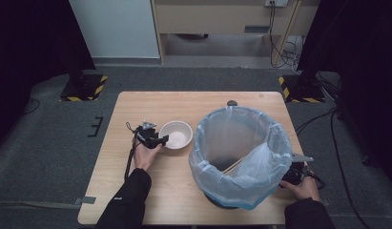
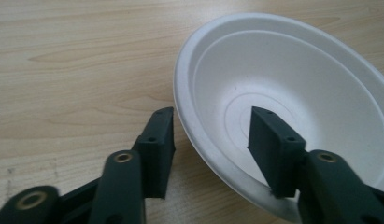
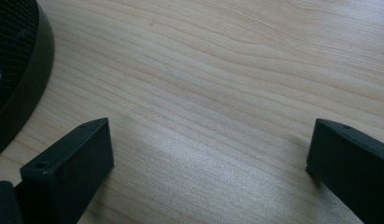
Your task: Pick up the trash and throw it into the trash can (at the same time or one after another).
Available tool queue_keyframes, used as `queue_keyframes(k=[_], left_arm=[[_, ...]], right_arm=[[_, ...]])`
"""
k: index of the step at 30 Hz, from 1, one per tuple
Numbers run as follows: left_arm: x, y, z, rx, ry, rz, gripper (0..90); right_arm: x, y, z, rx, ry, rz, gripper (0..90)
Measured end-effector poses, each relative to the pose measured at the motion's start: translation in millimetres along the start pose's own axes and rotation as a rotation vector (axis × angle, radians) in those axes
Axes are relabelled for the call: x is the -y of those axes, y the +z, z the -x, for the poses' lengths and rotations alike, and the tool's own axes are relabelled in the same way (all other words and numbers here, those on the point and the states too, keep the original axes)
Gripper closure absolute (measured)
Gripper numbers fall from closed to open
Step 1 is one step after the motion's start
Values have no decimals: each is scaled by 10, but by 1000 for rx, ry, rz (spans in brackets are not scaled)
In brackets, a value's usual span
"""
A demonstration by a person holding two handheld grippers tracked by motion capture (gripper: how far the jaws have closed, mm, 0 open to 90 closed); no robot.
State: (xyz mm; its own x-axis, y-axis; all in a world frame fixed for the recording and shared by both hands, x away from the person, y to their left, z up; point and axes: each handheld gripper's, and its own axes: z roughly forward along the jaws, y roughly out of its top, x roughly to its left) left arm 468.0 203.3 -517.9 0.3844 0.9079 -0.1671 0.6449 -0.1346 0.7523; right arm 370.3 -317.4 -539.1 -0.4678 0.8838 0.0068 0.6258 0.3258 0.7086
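Note:
A white paper bowl [image 1: 176,134] sits upright on the wooden table [image 1: 136,200], left of centre. My left gripper [image 1: 162,139] is at its near-left rim. In the left gripper view the bowl [image 2: 297,79] has its rim between the jaws of the left gripper [image 2: 211,116]: one jaw is outside on the table side, the other inside the bowl. A gap shows on both sides, so the pads do not press. My right gripper [image 1: 291,176] rests low at the table's right front corner; the right gripper [image 3: 212,135] is open wide over bare wood.
A black mesh bin [image 1: 239,152] lined with a pale blue plastic bag stands right of centre, with a thin wooden stick [image 1: 234,165] leaning inside. Its dark base [image 3: 17,70] is close to the right gripper. A small grey knob [image 1: 232,102] sits at the far edge.

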Motion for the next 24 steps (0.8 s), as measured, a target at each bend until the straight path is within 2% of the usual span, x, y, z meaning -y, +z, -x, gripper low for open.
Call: queue_keyframes(k=[6,10,12,18,24], left_arm=[[-11,-42,19,0,-15,-25,709],[-24,-72,41,22,-36,-8,760],[-44,-99,66,35,-31,3,783],[-180,-277,134,44,6,64,826],[-284,-560,178,25,98,102,833]], right_arm=[[0,0,0,0,1,0,8],[0,0,0,0,0,0,8],[0,0,0,0,0,0,8],[0,0,0,0,0,0,8],[0,0,0,0,0,0,8]])
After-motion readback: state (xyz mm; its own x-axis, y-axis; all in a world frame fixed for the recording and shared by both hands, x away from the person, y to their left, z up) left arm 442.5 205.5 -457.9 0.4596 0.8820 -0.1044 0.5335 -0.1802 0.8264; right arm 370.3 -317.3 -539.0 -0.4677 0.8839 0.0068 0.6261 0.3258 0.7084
